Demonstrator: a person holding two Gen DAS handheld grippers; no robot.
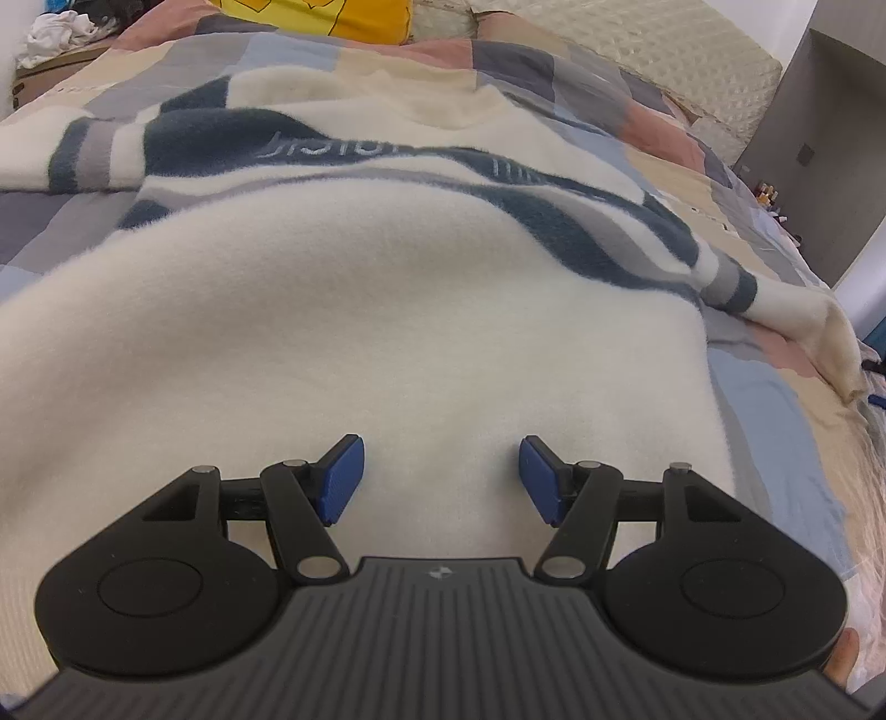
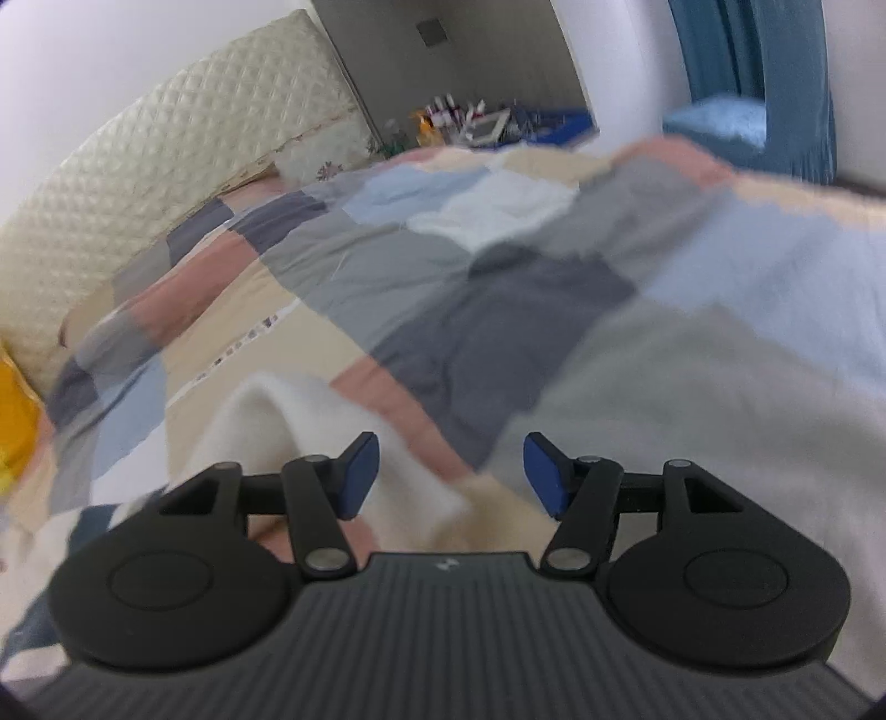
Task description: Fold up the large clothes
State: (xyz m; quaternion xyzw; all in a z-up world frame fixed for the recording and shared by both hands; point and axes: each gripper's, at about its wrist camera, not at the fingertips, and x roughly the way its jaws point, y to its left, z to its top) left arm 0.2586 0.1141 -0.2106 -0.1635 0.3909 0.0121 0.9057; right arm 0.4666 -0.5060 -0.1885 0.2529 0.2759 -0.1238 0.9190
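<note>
My left gripper (image 1: pixel 442 479) hangs over the cream body of the sweater (image 1: pixel 343 332), its blue pads spread apart with nothing between them, only the fuzzy knit beneath. The sweater lies spread flat on the patchwork quilt (image 1: pixel 775 410), its dark blue and grey wavy bands running across the chest and out along both sleeves, with the collar at the far end toward a yellow pillow (image 1: pixel 332 14). My right gripper (image 2: pixel 451 473) is over the quilt (image 2: pixel 498 310) beside the garment, jaws apart and gripping nothing; a cream sleeve end (image 2: pixel 288 426) rises in a soft fold just beside my left pad (image 2: pixel 360 476), whether touching I cannot tell. A quilted headboard (image 2: pixel 138 183) stands beyond
</note>
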